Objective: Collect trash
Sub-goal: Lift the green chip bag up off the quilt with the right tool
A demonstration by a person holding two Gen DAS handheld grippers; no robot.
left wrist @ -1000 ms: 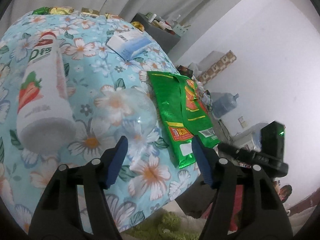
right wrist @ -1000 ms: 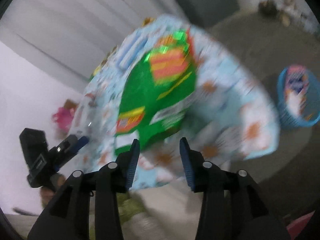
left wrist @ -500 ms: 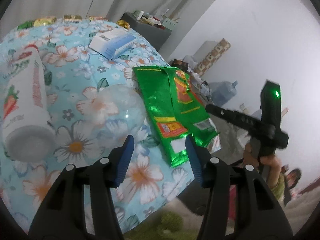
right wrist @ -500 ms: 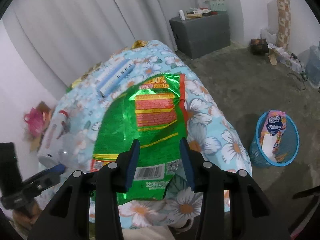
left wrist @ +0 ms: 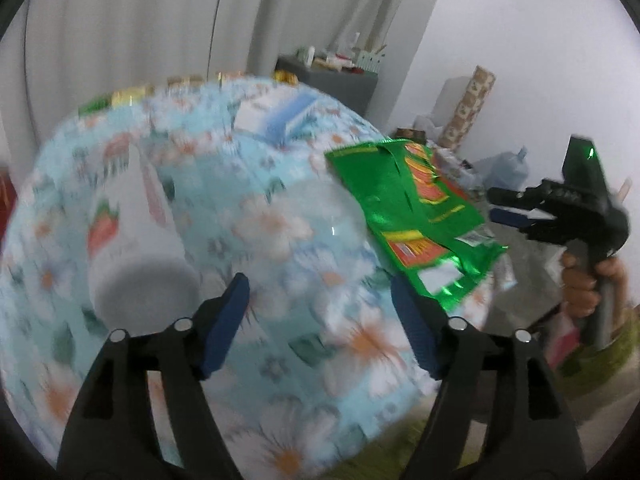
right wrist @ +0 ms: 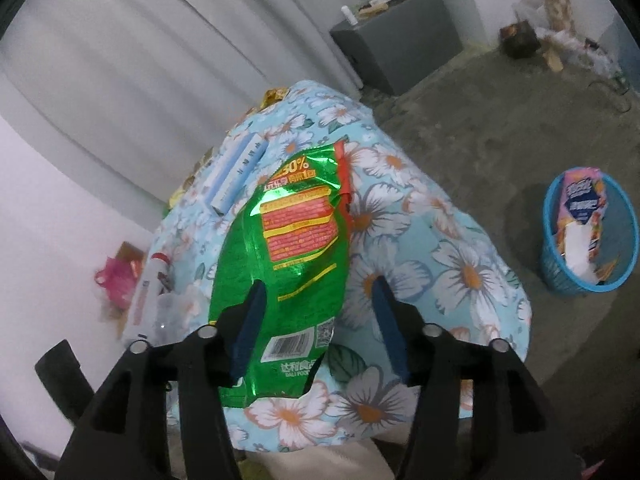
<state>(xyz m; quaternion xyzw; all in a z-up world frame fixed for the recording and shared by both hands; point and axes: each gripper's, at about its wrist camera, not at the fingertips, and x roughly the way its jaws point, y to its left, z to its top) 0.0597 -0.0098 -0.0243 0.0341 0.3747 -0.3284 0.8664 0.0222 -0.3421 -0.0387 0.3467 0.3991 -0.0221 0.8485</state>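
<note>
A lived-in room of a home: a tabletop under a blue floral cloth (right wrist: 460,264), pale floor-length curtains (right wrist: 140,60) behind it, a bare concrete floor (right wrist: 500,120), a grey cabinet (right wrist: 400,48) cluttered with small bottles, and a blue plastic wastebasket (right wrist: 560,276) on the floor

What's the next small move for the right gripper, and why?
Probably ease the right gripper forward and down onto the near edge of the green snack bag, then close. Its jaws stand open and empty, the bag lies flat on the floral tablecloth with its bottom edge overhanging toward the gripper, and the blue basket waits on the floor to the right.
</note>
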